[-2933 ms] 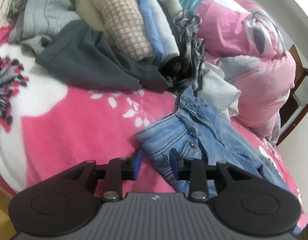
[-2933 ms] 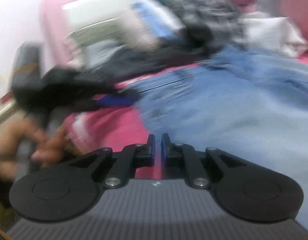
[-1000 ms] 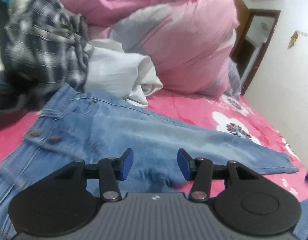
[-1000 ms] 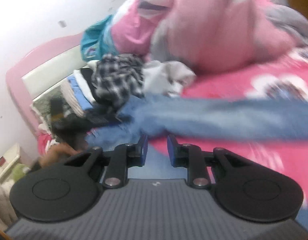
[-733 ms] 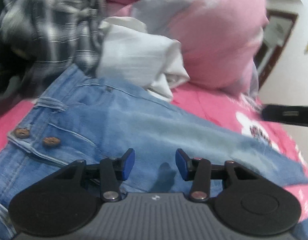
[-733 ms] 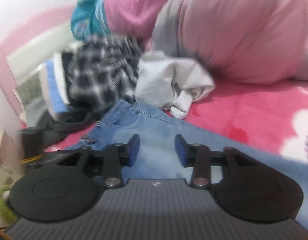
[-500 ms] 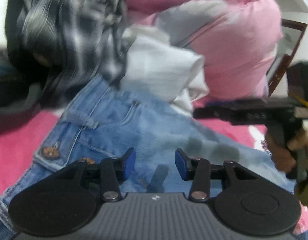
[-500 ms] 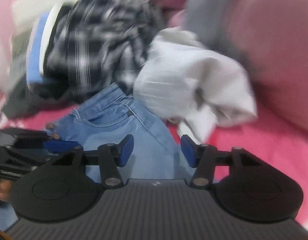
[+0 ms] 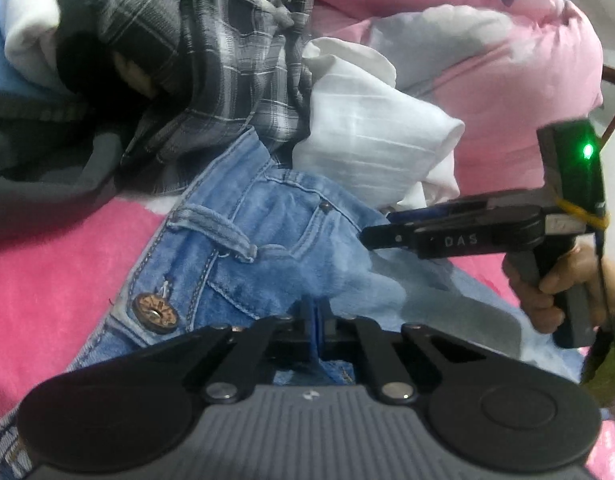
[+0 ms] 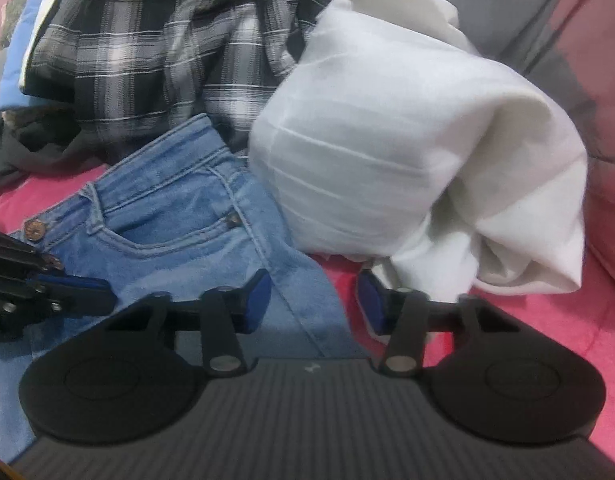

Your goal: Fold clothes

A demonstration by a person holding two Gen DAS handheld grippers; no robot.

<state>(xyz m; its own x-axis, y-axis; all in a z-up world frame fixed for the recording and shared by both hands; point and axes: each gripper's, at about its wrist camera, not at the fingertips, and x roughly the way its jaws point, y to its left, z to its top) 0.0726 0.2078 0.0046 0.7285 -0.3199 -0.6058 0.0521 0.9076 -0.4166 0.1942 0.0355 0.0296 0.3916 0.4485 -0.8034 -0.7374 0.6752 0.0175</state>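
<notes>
Light blue jeans (image 9: 267, 236) lie waistband-up on the pink bedsheet (image 9: 47, 288), with a copper button showing. My left gripper (image 9: 315, 322) is shut on a fold of denim just below the front pocket. From the right, my right gripper (image 9: 381, 226), held by a hand (image 9: 547, 292), reaches the jeans' side seam. In the right wrist view the right gripper (image 10: 313, 304) is open, and the jeans' (image 10: 167, 224) side edge lies between its fingers. The left gripper (image 10: 79, 292) shows at the left edge of that view, resting on the denim.
A grey plaid shirt (image 9: 211, 60) and a crumpled white garment (image 9: 367, 136) lie against the waistband. A dark grey garment (image 9: 39, 168) lies at the left. A big pink and grey duvet (image 9: 487, 52) rises behind. Folded clothes (image 10: 23, 40) are stacked at the far left.
My left gripper has closed on the denim near the pocket. The right gripper swung in low to the jeans' side edge, beside the white garment, and opened wider.
</notes>
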